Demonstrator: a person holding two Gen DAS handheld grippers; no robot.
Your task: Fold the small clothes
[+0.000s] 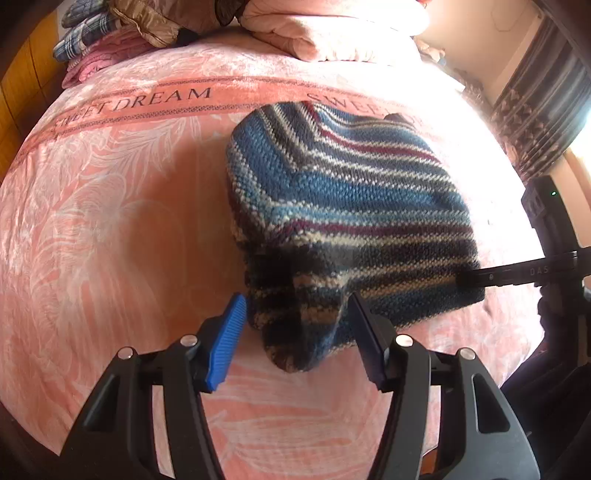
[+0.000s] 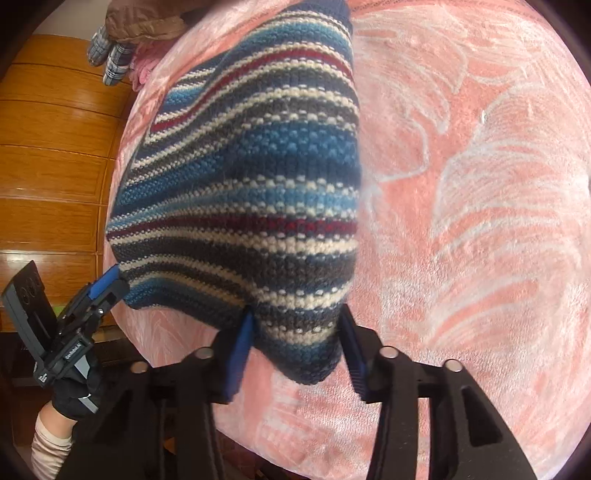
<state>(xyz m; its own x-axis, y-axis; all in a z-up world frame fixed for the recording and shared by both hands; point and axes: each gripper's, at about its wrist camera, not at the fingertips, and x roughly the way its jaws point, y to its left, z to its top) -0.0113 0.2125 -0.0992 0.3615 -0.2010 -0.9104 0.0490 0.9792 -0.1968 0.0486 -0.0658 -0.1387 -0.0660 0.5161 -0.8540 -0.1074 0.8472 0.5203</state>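
Observation:
A small knitted garment (image 1: 343,199) with blue, white, dark and red stripes lies folded on the pink blanket (image 1: 110,221). My left gripper (image 1: 295,332) is open, and the garment's near left corner lies between its two fingers. My right gripper (image 2: 295,347) is also open, astride the garment's (image 2: 251,184) other near corner. In the left wrist view a black finger (image 1: 517,273) of the right gripper reaches the garment's right edge. In the right wrist view the left gripper (image 2: 110,284) sits at the far corner, held by a gloved hand (image 2: 74,391).
Folded pink bedding (image 1: 332,33), a brown cushion (image 1: 159,18) and plaid cloth (image 1: 85,33) are piled at the far end of the bed. A patterned curtain (image 1: 535,110) hangs on the right. Wooden panels (image 2: 48,147) line the bed's other side.

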